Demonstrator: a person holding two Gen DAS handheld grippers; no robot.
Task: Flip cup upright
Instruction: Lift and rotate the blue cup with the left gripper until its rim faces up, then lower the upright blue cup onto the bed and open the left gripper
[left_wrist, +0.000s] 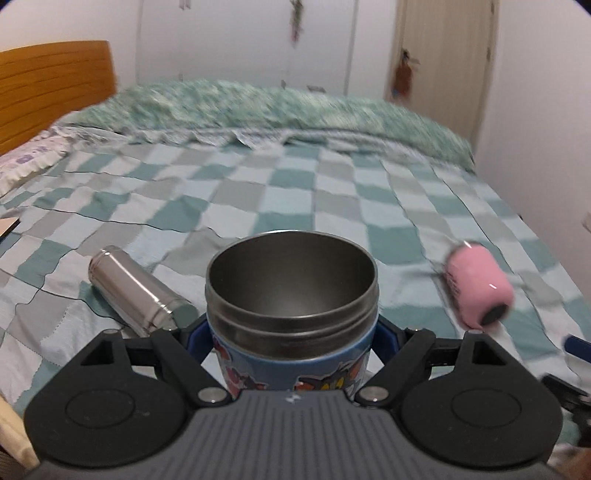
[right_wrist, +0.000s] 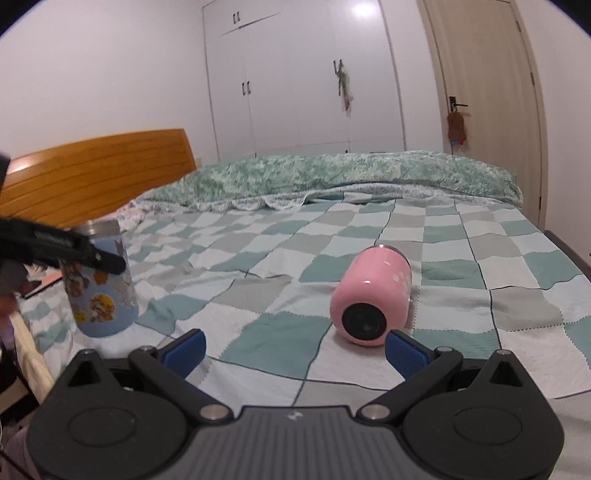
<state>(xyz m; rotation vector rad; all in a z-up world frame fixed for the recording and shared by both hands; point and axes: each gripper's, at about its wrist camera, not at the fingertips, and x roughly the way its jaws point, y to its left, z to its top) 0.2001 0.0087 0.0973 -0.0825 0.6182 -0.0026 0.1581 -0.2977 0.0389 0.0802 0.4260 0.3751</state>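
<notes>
My left gripper (left_wrist: 291, 343) is shut on a blue cartoon-sticker cup (left_wrist: 291, 302) with a steel rim, held upright with its mouth up. In the right wrist view the same cup (right_wrist: 101, 291) stands upright at the left on the bed, with the left gripper's black arm (right_wrist: 62, 247) across it. A pink cup (right_wrist: 371, 295) lies on its side on the checked blanket, base toward me, just ahead of my right gripper (right_wrist: 295, 349), which is open and empty. The pink cup also shows in the left wrist view (left_wrist: 478, 286).
A steel cup (left_wrist: 133, 290) lies on its side left of the blue cup. The bed has a green checked blanket (right_wrist: 332, 236), a rolled green quilt (right_wrist: 332, 173) at the back and a wooden headboard (right_wrist: 92, 173) at left. Wardrobe and door stand behind.
</notes>
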